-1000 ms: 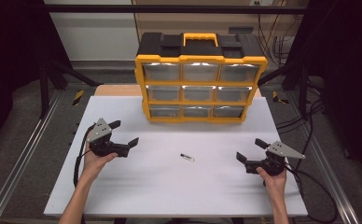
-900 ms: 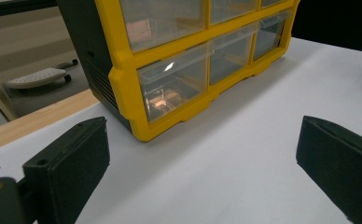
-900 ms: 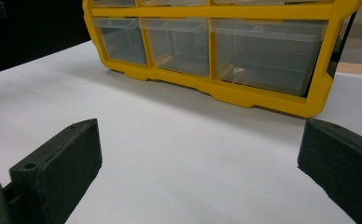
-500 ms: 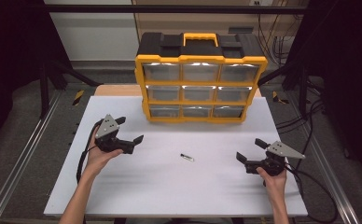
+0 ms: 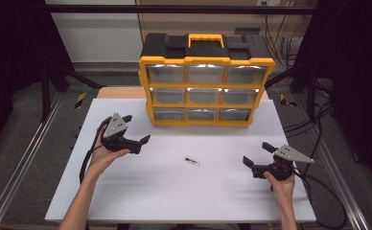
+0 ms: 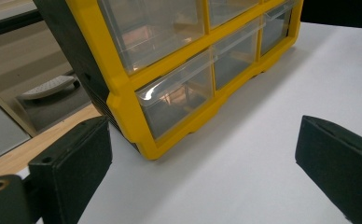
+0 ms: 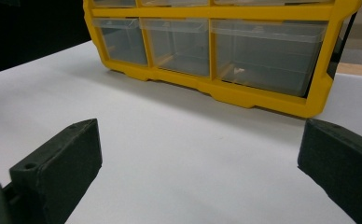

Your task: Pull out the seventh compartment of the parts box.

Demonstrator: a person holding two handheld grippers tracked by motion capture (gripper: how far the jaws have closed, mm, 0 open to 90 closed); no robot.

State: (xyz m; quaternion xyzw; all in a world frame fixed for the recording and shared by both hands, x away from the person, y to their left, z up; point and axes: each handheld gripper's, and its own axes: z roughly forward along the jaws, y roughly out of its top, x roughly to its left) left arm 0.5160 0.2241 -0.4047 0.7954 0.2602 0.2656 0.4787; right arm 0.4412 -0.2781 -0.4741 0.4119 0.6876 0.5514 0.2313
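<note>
A yellow and black drawer organizer with three rows of clear drawers stands at the back middle of the white table. A small dark and white part lies in front of it on the sheet. My left gripper is held open left of the organizer's lower left corner, nothing between its jaws. In the left gripper view the organizer is close ahead, and the left gripper gapes wide. My right gripper rests open at the right. The right gripper view has the bottom drawers beyond the open right gripper.
Black cables trail off the table's right edge. Metal frame rails run along both sides. A strip of wooden bench lies behind the white sheet, left of the organizer.
My left gripper has moved right and forward toward the organizer's lower left corner. The right gripper and the small part have stayed in place.
</note>
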